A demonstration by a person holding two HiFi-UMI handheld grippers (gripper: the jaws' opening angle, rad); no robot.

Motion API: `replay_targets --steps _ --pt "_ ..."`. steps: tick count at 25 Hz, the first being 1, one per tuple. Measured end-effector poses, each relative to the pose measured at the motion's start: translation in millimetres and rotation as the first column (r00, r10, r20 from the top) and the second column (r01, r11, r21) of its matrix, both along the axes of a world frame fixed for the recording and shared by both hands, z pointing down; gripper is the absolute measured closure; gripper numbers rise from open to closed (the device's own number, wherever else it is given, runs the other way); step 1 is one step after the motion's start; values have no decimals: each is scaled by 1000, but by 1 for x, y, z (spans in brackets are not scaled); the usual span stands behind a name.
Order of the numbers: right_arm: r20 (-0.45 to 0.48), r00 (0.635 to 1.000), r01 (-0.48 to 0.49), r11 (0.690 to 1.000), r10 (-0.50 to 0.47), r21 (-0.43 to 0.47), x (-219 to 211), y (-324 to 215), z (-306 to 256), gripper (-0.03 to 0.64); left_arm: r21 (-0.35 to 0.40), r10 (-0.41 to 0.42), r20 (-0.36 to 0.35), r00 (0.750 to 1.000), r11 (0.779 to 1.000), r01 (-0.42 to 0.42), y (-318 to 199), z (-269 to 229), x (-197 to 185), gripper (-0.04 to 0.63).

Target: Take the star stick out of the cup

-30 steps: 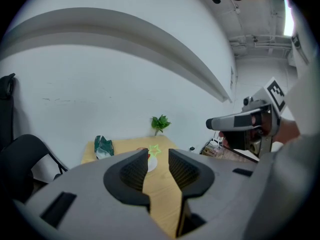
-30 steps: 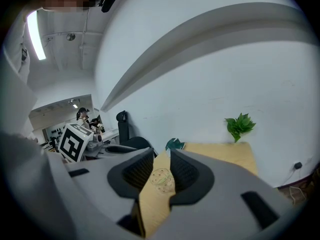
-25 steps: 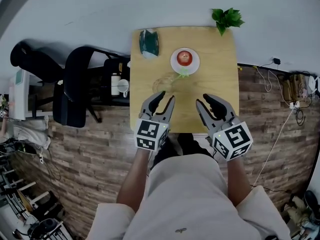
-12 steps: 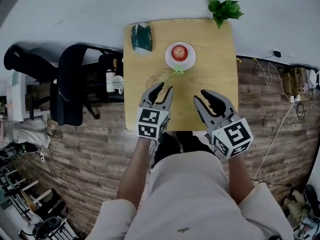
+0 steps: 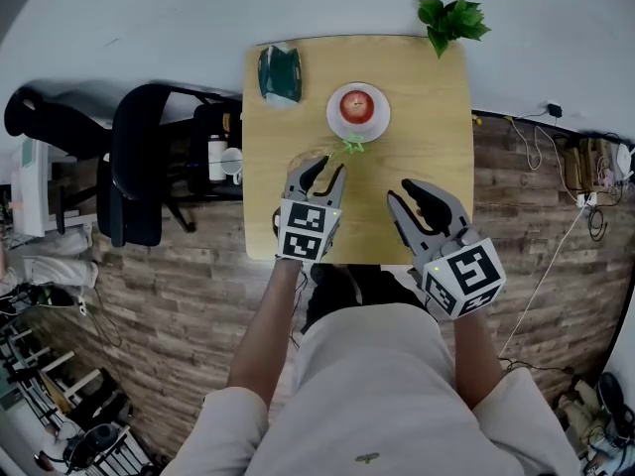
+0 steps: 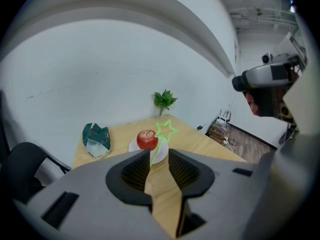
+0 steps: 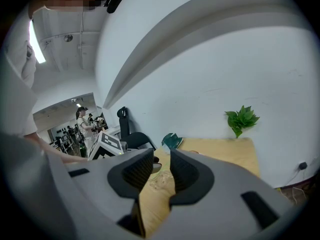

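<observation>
The green star stick (image 5: pixel 350 145) leans out of a clear cup (image 5: pixel 310 159) on the wooden table (image 5: pixel 427 97), its star just below the plate. My left gripper (image 5: pixel 319 174) is open right at the cup's near side. In the left gripper view the star (image 6: pixel 165 130) stands above the jaws and its thin stem runs down into the gap of the gripper (image 6: pixel 159 156), untouched by either jaw. My right gripper (image 5: pixel 409 194) is open over the table's near right part; in its own view the gripper (image 7: pixel 161 159) has the cup (image 7: pixel 160 179) showing between its jaws, well ahead of them.
A red apple (image 5: pixel 358 105) lies on a white plate (image 5: pixel 337 125) behind the cup. A green bag (image 5: pixel 279 72) sits at the far left corner, a potted plant (image 5: pixel 451 18) at the far right. A black office chair (image 5: pixel 139 167) stands left of the table.
My left gripper has moved forward to the cup, so the stick's stem now lies between its jaws. The right gripper has barely shifted.
</observation>
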State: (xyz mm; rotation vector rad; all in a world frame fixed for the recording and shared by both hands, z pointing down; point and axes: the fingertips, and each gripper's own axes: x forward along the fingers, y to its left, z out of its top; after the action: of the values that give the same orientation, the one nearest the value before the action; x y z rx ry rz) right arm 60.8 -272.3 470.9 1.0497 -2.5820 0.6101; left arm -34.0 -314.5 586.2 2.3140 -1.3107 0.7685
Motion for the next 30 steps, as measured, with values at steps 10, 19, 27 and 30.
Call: replay_targets --steps 10,19,27,30 --pt "2 1000 -2 1000 2 -26 1 -3 7 520 -11 32 103 994 999 -31 -12 22 -3 486" --pt "8 1000 -7 999 8 -44 1 -7 12 522 -7 60 165 984 998 -60 -19 30 -2 509" --pt "10 1000 -16 999 17 -45 7 -8 14 520 -2 81 215 973 997 -83 -20 34 1 540" --pt "11 1000 -22 999 23 -45 9 -9 13 521 -4 86 222 971 996 -87 -20 35 1 549"
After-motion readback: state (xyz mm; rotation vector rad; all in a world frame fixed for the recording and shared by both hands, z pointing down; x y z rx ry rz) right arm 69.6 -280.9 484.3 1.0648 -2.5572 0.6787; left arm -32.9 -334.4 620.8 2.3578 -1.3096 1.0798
